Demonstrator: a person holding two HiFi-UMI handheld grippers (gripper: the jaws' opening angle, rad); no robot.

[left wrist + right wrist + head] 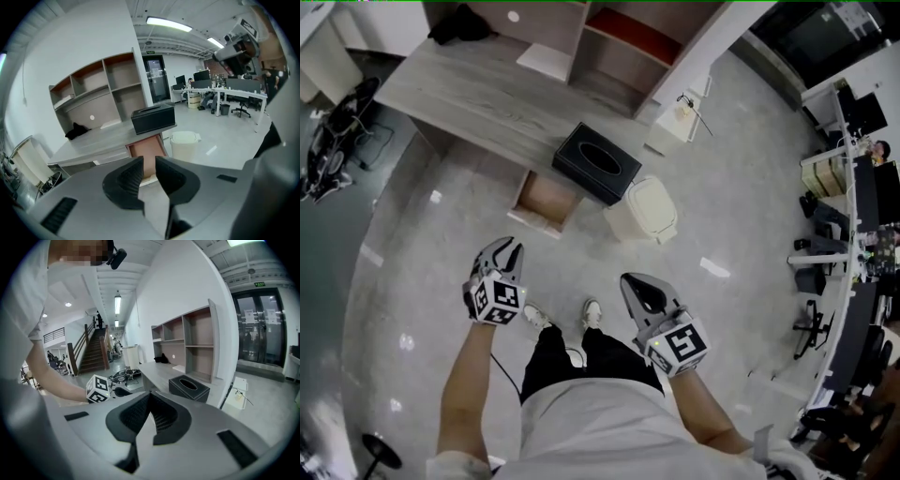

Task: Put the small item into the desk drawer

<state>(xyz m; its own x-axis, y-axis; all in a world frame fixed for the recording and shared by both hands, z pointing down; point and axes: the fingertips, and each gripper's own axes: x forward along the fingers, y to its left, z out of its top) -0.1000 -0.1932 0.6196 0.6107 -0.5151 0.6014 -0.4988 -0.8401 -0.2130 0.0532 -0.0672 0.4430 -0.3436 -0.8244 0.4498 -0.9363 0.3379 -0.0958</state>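
Desk drawer [546, 200], one, open at upper centre under one desk [478, 94], small item not visible anywhere (placed already or not yet fetched, cannot tell); grippers, two: left gripper [504, 251] narrowly parted, empty, right gripper [636, 286] closed on nothing; one black tissue box [598, 161], one white bin [645, 208].

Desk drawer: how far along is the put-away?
Done: the desk drawer stands pulled open. In hand: nothing; the left tongs are apart and empty, the right tongs closed on nothing. No small item shows, and whether one already lies in the drawer can't be told. Left: confirm that, then probably shut the drawer.
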